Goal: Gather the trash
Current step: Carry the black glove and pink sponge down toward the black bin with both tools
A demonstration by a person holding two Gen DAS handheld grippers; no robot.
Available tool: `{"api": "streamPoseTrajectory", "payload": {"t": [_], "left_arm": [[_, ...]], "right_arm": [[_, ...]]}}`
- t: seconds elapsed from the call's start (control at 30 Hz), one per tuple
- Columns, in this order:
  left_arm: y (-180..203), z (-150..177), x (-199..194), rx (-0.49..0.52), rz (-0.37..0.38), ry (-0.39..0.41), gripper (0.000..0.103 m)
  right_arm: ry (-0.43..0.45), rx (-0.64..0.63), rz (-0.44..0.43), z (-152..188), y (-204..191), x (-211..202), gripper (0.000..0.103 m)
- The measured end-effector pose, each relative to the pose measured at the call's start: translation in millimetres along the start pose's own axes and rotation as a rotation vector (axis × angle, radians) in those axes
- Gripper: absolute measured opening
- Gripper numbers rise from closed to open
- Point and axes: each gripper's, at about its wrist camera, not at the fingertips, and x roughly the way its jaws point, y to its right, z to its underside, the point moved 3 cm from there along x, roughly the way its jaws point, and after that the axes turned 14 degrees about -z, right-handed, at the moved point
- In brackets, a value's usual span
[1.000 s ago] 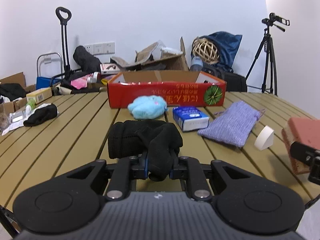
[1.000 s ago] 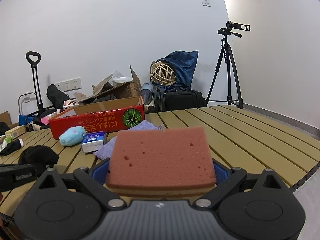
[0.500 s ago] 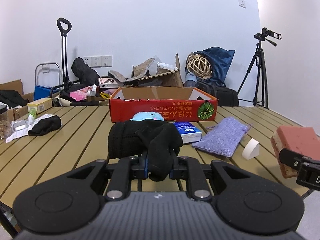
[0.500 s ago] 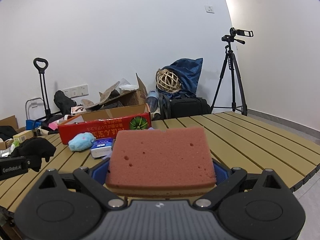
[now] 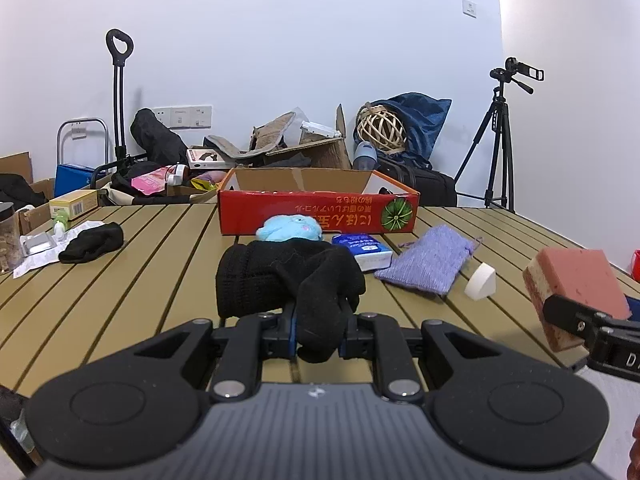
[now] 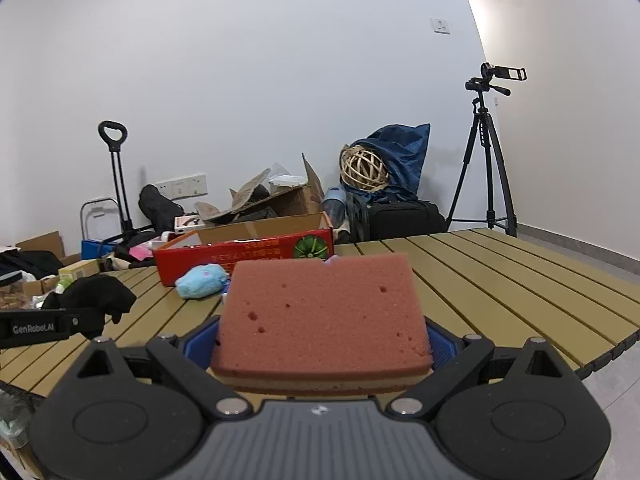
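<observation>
- While both grippers are loaded and up off the table (image 5: 120, 280), the step in hand looks like carrying two items to the drop-off.
- Black glove (image 5: 288, 276): bunched, pinched between the left gripper (image 5: 318, 330) jaws, which are clamped nearly together on a fold of it; bulk of the glove sticks out ahead, clear of the slats.
- Pink sponge (image 6: 324, 312): flat and level in the right gripper (image 6: 322, 340), jaws set wide and pressed on its two side edges; tan underlayer shows at the near edge.
- Likely target is the red cardboard box (image 5: 316, 210), open-topped, at the far side of the table; that's a guess.
- To do it well: keep both clamps tight, keep the loads above the clutter, get fully over the box rim before letting go. Glove is held by a fold only, so it could slip.
- Left on the table: blue plush (image 5: 290, 228), tissue pack (image 5: 362, 250), purple pouch (image 5: 428, 266), white wedge (image 5: 480, 282), second black glove (image 5: 92, 242) on the left side.
- Left view only: pouch, wedge, tissue pack, and the sponge from the side, right of the glove.
- Right view only: the sponge's top face and the grip on it, and the left gripper seen side-on with its glove; the sponge hides much of the table.
</observation>
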Motion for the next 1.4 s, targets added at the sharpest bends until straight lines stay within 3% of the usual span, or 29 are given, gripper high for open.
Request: {"api": "streamPoseTrajectory", "payload": {"t": [0.33, 0.5, 0.97, 1.4], "left_arm": [[-15, 9, -45, -0.008, -0.004, 0.032, 0.018], [-23, 21, -66, -0.025, -0.005, -0.003, 0.018], [-47, 69, -115, 0.065, -0.026, -0.102, 0.018], [-65, 106, -123, 0.103, -0.066, -0.221, 0.018]], "right_arm": [[0.029, -0.040, 0.017, 17, -21, -26, 0.098], [0.020, -0.051, 0.023, 34, -33, -46, 0.098], [-0.127, -0.017, -0.009, 78, -52, -89, 0.098], [-0.271, 0.033, -0.004, 109, -56, -101, 0.098]]}}
